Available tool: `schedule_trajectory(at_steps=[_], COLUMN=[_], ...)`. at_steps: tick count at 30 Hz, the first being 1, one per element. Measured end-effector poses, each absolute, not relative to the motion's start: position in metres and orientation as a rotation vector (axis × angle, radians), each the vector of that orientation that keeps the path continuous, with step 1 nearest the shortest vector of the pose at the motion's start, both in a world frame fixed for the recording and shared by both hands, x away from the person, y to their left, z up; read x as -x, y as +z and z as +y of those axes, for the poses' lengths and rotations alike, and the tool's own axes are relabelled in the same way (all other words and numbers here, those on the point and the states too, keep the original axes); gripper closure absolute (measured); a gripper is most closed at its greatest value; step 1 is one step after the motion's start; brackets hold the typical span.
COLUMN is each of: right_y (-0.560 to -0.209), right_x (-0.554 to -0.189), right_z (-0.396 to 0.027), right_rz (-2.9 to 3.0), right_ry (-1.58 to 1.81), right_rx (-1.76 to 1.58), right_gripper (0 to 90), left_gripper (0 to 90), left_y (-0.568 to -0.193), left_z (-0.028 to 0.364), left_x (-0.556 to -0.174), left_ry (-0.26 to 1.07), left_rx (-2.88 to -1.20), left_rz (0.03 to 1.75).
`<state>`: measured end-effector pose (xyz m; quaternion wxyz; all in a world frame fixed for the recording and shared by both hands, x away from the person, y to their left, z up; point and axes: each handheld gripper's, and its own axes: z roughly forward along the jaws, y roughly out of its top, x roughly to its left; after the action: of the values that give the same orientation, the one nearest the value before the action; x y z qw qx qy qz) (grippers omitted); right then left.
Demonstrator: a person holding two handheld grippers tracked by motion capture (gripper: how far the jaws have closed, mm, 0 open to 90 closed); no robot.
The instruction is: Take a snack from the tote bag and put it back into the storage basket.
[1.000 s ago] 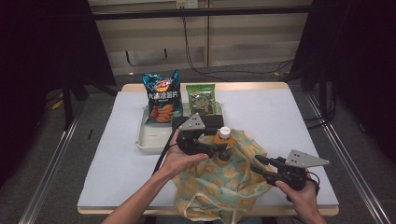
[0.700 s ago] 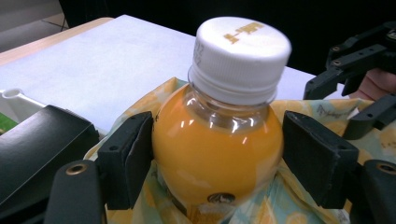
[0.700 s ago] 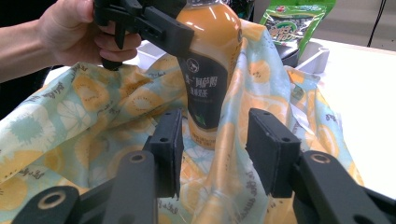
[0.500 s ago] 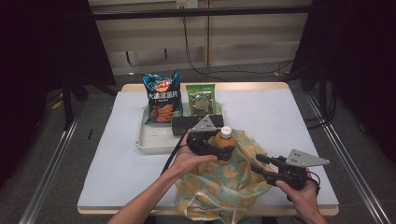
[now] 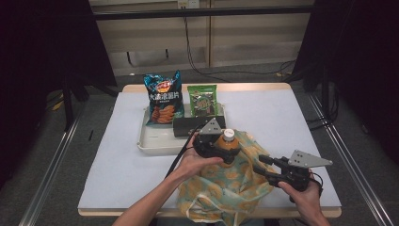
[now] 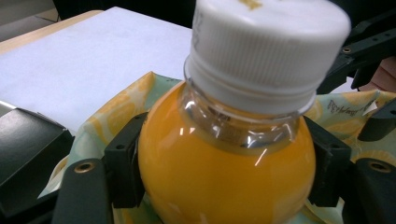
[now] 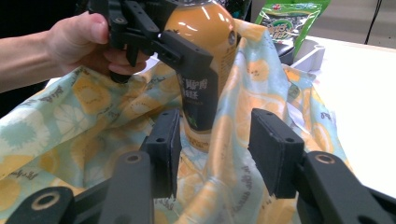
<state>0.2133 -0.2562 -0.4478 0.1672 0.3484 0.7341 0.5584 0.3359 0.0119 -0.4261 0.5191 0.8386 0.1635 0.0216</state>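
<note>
Left gripper [image 5: 225, 151] jaws clamped on orange juice bottle [image 5: 227, 145], upright over patterned cloth bag [image 5: 226, 186] at near bench edge. Right gripper [image 5: 260, 165] just right of the bottle, jaws apart astride a bag fold, having just been opening.

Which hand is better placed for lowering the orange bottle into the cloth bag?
Left: the left tool already grips the orange bottle above the cloth bag. The right tool stands at the bag's edge.
</note>
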Motion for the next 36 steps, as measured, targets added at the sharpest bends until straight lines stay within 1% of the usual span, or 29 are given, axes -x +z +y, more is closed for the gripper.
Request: schedule_trajectory(at_steps=[7, 10, 17, 20, 24, 29, 31, 33, 34, 36], right_y=[-0.443, -0.439, -0.428, -0.423, -0.419, -0.425, -0.429, -0.434, -0.437, -0.443], right_x=[-0.214, -0.217, -0.236, -0.248, -0.268, -0.296, -0.306, -0.311, -0.313, -0.313], right_z=[-0.254, -0.253, -0.248, -0.245, -0.241, -0.23, -0.226, -0.221, -0.22, -0.218], right_rz=[2.078, 2.072, 2.095, 2.097, 2.098, 2.152, 2.182, 2.213, 2.229, 2.261], right_ry=[1.592, 1.593, 1.566, 1.568, 1.57, 1.544, 1.557, 1.522, 1.52, 1.52], right_rx=[-0.985, -0.987, -0.981, -0.979, -0.981, -0.992, -0.994, -0.999, -1.001, -0.984], right_gripper=[48.2, 47.6, 46.7, 41.1, 31.3, 24.7, 25.0, 28.5, 35.5, 56.0], left_gripper=[30.2, 30.3, 30.3, 30.3, 30.3, 30.3, 30.2, 30.3, 30.3, 30.3], left_y=[-0.422, -0.416, -0.403, -0.399, -0.393, -0.388, -0.387, -0.385, -0.384, -0.381], left_z=[0.013, 0.016, 0.032, 0.039, 0.047, 0.053, 0.056, 0.059, 0.06, 0.064], left_x=[-0.331, -0.328, -0.319, -0.316, -0.311, -0.309, -0.31, -0.312, -0.313, -0.315], left_ry=[0.015, 0.005, 0.004, -0.007, -0.023, -0.03, -0.024, -0.019, -0.019, -0.018], left_rx=[-2.025, -2.022, -2.017, -2.003, -1.991, -1.976, -1.968, -1.968, -1.963, -1.946], left_rz=[0.362, 0.349, 0.328, 0.328, 0.324, 0.315, 0.329, 0.328, 0.333, 0.344])
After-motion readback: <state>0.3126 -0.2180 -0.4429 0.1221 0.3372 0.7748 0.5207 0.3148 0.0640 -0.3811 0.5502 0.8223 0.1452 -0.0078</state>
